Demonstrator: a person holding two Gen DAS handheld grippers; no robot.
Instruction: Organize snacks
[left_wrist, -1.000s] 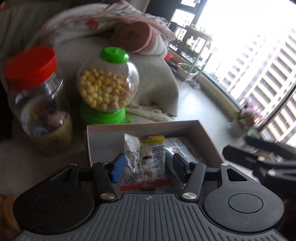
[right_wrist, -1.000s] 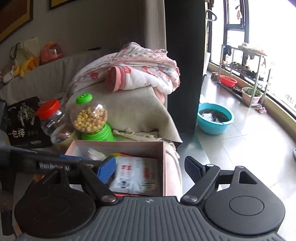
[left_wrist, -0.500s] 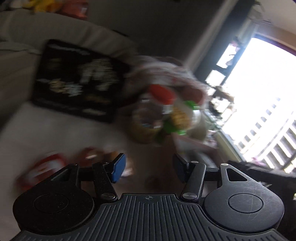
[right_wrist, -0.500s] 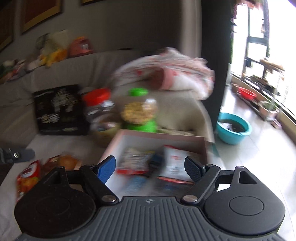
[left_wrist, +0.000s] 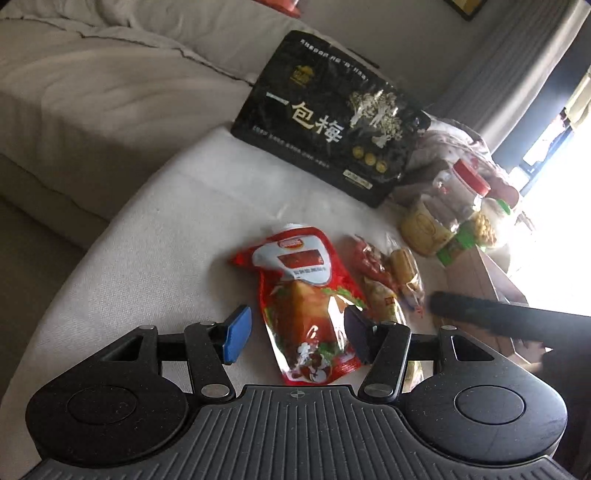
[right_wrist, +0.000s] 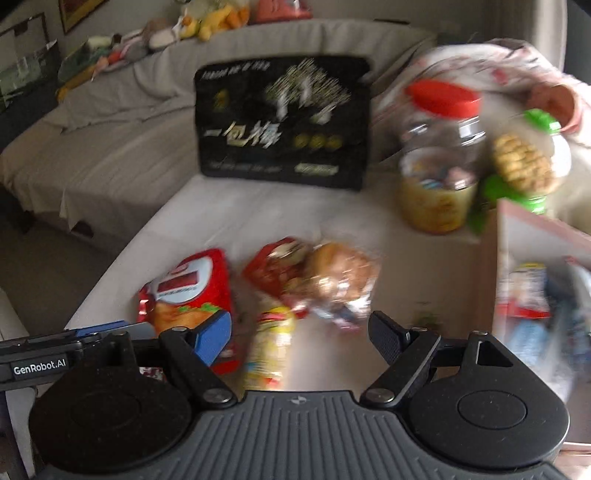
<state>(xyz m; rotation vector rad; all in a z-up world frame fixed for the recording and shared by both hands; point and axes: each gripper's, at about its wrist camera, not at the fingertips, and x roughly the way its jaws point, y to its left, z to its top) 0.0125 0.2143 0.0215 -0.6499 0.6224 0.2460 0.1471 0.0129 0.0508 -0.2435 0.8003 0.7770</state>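
Observation:
My left gripper (left_wrist: 295, 336) is open, its fingers either side of the lower end of a red snack pouch (left_wrist: 306, 295) lying on the pale cushion top (left_wrist: 166, 236). To the pouch's right lie a few small snack packets (left_wrist: 391, 277). My right gripper (right_wrist: 299, 332) is open and empty above those packets (right_wrist: 325, 280), with the red pouch (right_wrist: 192, 291) at its left finger. The pink cardboard box (right_wrist: 532, 280) with several snacks inside stands at the right edge.
A large black snack bag (left_wrist: 332, 118) leans at the back. A red-lidded clear jar (right_wrist: 439, 155) and a green candy dispenser (right_wrist: 524, 162) stand beside the box. A sofa (left_wrist: 92, 92) lies behind and left. The left gripper's body (right_wrist: 37, 362) shows at the lower left of the right wrist view.
My left gripper has let go of the packets in the box and swung left to the red pouch. My right gripper has also swung left from the box to the loose packets.

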